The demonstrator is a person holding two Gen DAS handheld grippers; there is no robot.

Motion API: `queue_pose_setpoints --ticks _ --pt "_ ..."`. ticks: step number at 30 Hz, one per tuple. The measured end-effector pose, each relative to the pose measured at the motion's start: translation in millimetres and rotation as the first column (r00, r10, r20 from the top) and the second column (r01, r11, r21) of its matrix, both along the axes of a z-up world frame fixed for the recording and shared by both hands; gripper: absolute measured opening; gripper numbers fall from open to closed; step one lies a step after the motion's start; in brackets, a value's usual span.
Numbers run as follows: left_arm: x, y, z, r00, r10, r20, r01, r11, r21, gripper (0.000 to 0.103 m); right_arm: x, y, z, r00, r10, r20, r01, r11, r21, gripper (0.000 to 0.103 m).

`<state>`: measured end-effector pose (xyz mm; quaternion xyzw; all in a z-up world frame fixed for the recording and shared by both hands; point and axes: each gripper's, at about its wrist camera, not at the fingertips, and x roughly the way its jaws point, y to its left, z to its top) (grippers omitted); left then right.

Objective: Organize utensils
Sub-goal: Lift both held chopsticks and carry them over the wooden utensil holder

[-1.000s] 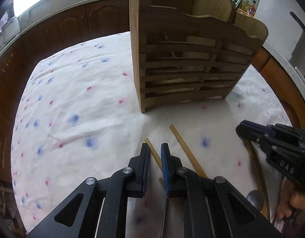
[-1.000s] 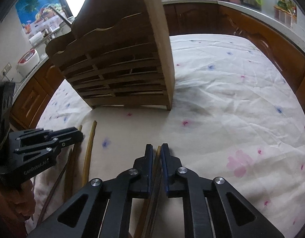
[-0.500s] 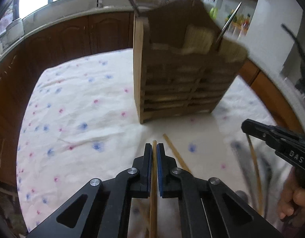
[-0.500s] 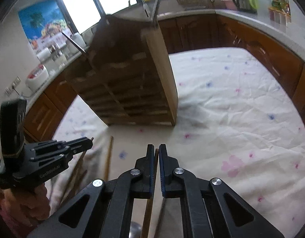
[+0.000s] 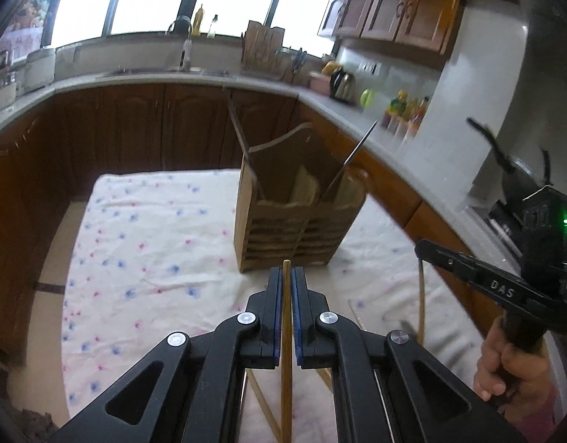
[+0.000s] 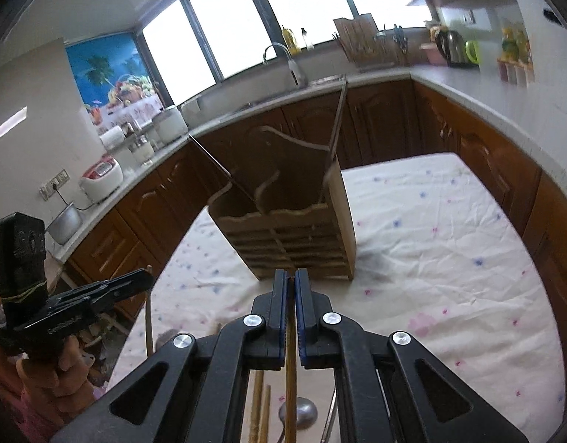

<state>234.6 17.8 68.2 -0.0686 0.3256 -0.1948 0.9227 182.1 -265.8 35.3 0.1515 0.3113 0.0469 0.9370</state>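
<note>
My left gripper [image 5: 287,273] is shut on a wooden chopstick [image 5: 286,350] and holds it well above the table. My right gripper [image 6: 290,277] is shut on another wooden chopstick [image 6: 290,376], also raised. The slatted wooden utensil holder [image 5: 283,232] stands on the flowered cloth ahead of both grippers, with a few utensils leaning in it; it also shows in the right wrist view [image 6: 294,236]. The right gripper appears at the right of the left wrist view [image 5: 431,251], with its chopstick [image 5: 421,302] hanging down. The left gripper appears at the left of the right wrist view [image 6: 143,280].
More chopsticks [image 6: 259,406] and a metal spoon [image 6: 298,411] lie on the cloth below the grippers. The table [image 6: 449,258] has a white flowered cloth. Dark wooden kitchen cabinets [image 5: 135,129] and a worktop surround it, with bottles and a kettle [image 5: 342,81] behind.
Both grippers have closed on chopsticks and lifted them up and back from the cloth. The holder now looks farther and lower in both views.
</note>
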Motion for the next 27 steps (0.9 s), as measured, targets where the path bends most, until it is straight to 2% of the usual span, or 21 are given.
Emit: queue_pose_setpoints --ticks 13,19,27 --pt "-52.5 22.9 29.8 0.993 0.009 0.122 -0.004 0.999 -0.043 0.003 -31.8 5.7 47.0 0.99 -0.023 0.141 0.029 0.999 -0.037 0.004" --pt "-61.4 29.2 40.4 0.985 0.032 0.172 -0.024 0.998 -0.052 0.003 -39.4 4.7 58.0 0.981 -0.042 0.189 0.049 0.998 -0.032 0.004" --pt "-62.2 36.1 41.8 0.978 0.061 0.202 -0.046 0.996 -0.074 0.003 -42.3 2.7 68.8 0.969 -0.062 0.238 0.072 0.997 -0.036 0.004"
